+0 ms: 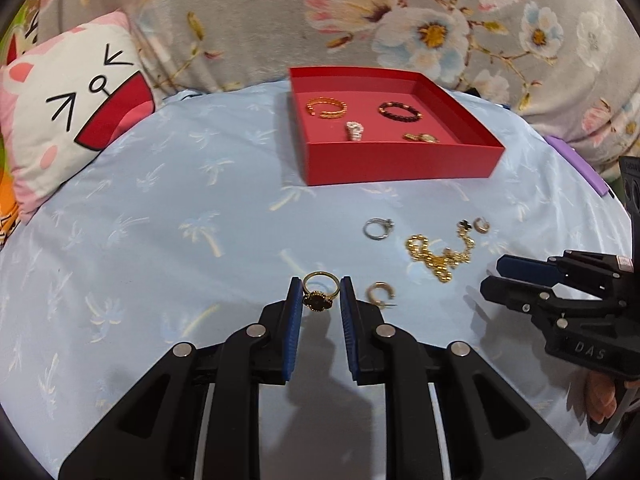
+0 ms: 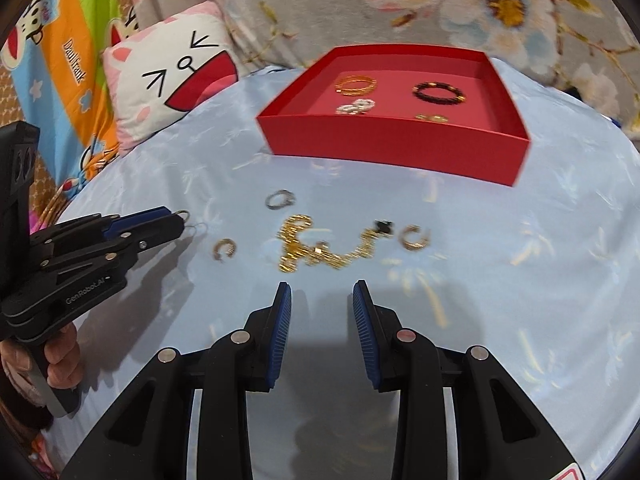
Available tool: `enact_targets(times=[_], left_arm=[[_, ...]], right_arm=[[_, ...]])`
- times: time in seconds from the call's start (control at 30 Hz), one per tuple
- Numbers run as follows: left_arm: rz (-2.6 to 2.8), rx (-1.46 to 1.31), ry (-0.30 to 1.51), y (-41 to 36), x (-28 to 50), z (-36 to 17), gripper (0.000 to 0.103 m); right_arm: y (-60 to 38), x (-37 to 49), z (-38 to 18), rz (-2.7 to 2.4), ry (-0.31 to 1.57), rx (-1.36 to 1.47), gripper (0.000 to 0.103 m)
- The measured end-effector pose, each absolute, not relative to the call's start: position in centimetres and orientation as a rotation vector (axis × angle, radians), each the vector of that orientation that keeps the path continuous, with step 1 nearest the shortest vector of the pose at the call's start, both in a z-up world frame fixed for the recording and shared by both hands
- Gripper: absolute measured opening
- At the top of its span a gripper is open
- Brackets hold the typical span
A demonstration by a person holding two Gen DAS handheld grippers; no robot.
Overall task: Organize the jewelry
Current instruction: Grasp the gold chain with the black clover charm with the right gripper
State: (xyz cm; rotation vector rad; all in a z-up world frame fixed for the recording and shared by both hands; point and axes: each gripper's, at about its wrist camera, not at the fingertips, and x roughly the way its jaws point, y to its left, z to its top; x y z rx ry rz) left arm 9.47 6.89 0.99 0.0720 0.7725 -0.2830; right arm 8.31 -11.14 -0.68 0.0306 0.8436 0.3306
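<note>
My left gripper has its fingers around the gold ring on the bed — just touching, maybe pinching. The red box lies at 12 o'clock, holding four pieces. Four more wait outside. My right gripper is spread — empty.

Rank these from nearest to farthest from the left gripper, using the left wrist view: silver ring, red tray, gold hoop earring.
1. Gold hoop earring, just right of the left gripper.
2. Silver ring, farther ahead, to the right.
3. Red tray, farthest back.
</note>
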Motion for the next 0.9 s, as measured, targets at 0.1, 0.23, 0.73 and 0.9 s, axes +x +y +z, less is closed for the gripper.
enact_targets(times=[0.1,0.23,0.73,0.9], left_arm=[[-0.265,0.062,0.77,7.7,9.8,0.9,0.018],[-0.274,0.068,0.788,7.7,9.9,0.4,0.018],[-0.292,0.055,0.811,7.6,10.0,0.1,0.018],[-0.294,0.056,0.813,7.5,10.0,0.1,0.018]], right_arm=[[-10.1,9.0,-0.5,0.351,0.838,0.033,0.031],[-9.0,9.9,-0.4,0.371,0.827,0.028,0.029],[-8.4,11.8,-1.0,0.364,0.863,0.028,0.012],[-7.8,11.9,-0.9,0.343,0.859,-0.015,0.013]])
